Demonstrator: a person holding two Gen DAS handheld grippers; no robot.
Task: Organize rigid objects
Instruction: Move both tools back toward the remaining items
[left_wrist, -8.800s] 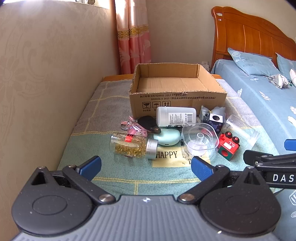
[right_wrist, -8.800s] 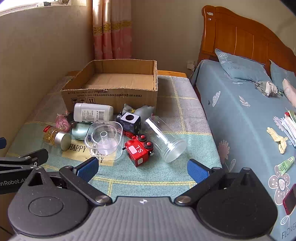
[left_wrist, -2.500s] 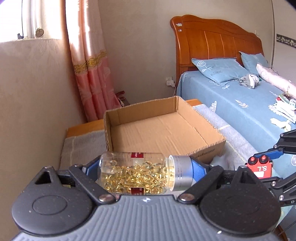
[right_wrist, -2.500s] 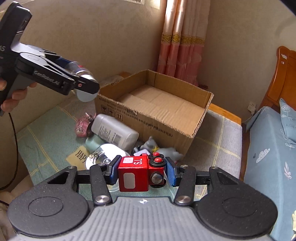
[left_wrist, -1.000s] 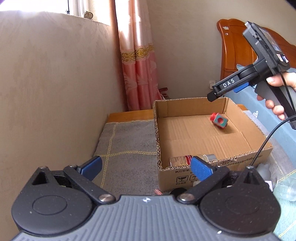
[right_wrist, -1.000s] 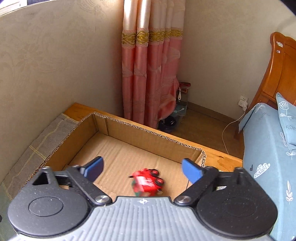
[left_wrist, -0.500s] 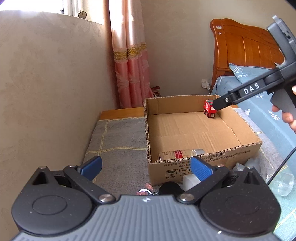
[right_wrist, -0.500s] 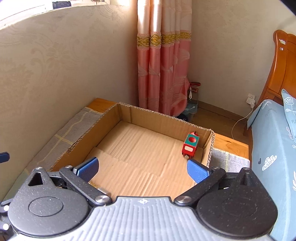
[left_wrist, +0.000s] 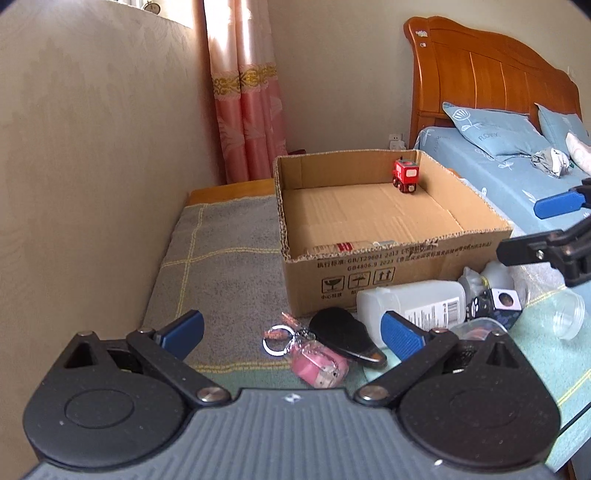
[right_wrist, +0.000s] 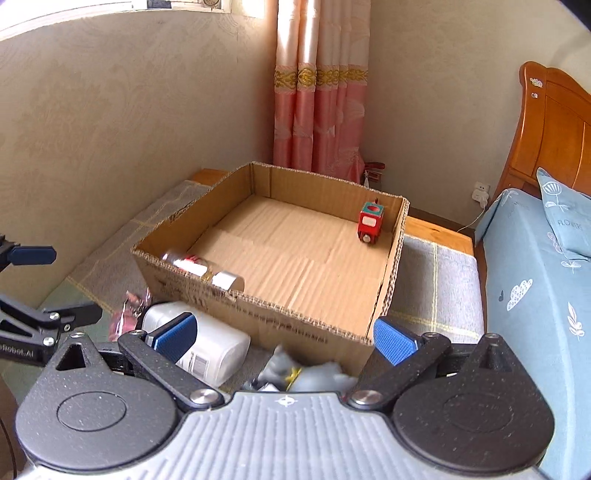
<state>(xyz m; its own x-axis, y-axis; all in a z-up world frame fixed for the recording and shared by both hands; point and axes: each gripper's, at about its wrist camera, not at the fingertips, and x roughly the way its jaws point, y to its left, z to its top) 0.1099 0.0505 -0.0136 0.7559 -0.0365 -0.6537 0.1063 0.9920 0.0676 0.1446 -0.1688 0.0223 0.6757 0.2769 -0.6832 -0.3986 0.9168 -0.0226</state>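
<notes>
Two items are home: the red toy truck (right_wrist: 370, 223) stands in the far corner of the open cardboard box (right_wrist: 284, 317), and the clear bottle of golden capsules (right_wrist: 202, 269) lies against its near wall. Plenty left outside on the blanket: the white plastic bottle (left_wrist: 413, 303), the black oval case (left_wrist: 343, 334), the pink keyring charm (left_wrist: 318, 362), the clear plastic cup (left_wrist: 569, 314). The left gripper (left_wrist: 291, 330) hangs angled down over the keyring, jaws wide and empty; the right gripper (right_wrist: 284, 338) is wide and empty too, over the box's near edge.
</notes>
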